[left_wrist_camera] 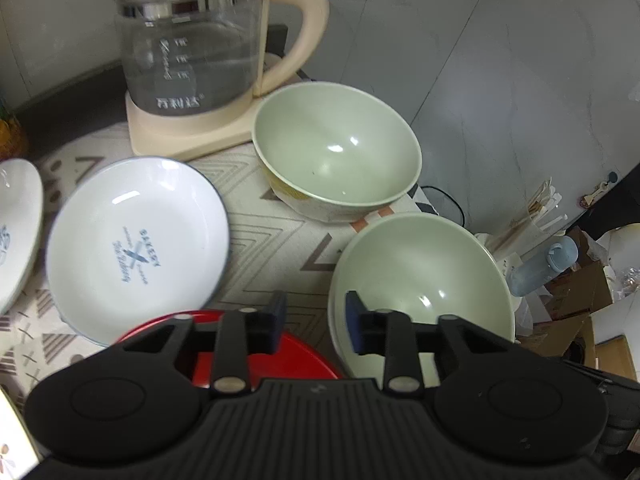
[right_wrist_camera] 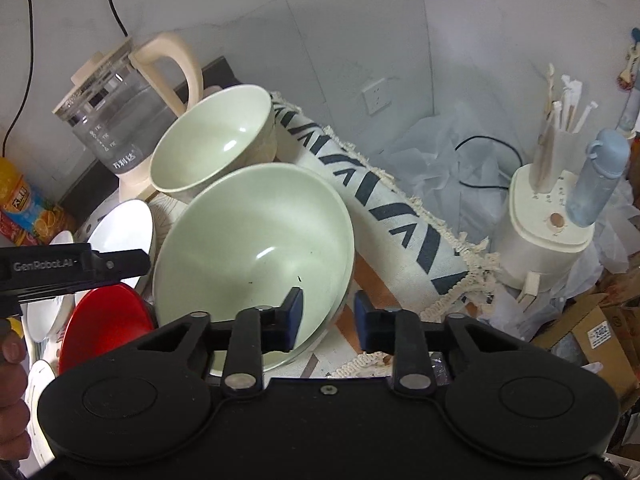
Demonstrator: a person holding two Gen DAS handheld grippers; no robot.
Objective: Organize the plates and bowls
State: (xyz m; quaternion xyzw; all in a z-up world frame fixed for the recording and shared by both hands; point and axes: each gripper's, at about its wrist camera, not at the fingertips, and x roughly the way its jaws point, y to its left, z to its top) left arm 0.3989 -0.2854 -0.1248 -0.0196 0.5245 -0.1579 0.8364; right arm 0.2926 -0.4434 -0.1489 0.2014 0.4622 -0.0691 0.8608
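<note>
Left wrist view looks down on a patterned cloth [left_wrist_camera: 276, 236] crowded with dishes: a glass kettle [left_wrist_camera: 192, 52] part full of water stands on its cream base at the back, a deep green bowl [left_wrist_camera: 340, 148] sits empty just beside it, and a second, wider green bowl [left_wrist_camera: 424, 280], also empty, sits nearer, at the cloth's right edge. A white plate [left_wrist_camera: 136, 248] with blue print lies to the left, another white plate [left_wrist_camera: 16, 232] is cut off at the edge, and a red plate [left_wrist_camera: 296, 356] lies under the tool. The left gripper [left_wrist_camera: 316, 316] tilts steeply down, its jaws narrowed around the near rim of the wide bowl, one blue pad [left_wrist_camera: 354, 320] inside the bowl, the other outside; whether the pads press the rim I cannot tell. The right gripper [right_wrist_camera: 328, 316] straddles the same bowl's [right_wrist_camera: 256, 248] opposite rim in the right wrist view, jaws narrow, contact unclear. A holder [right_wrist_camera: 548, 216] with straws stands off the table.
</note>
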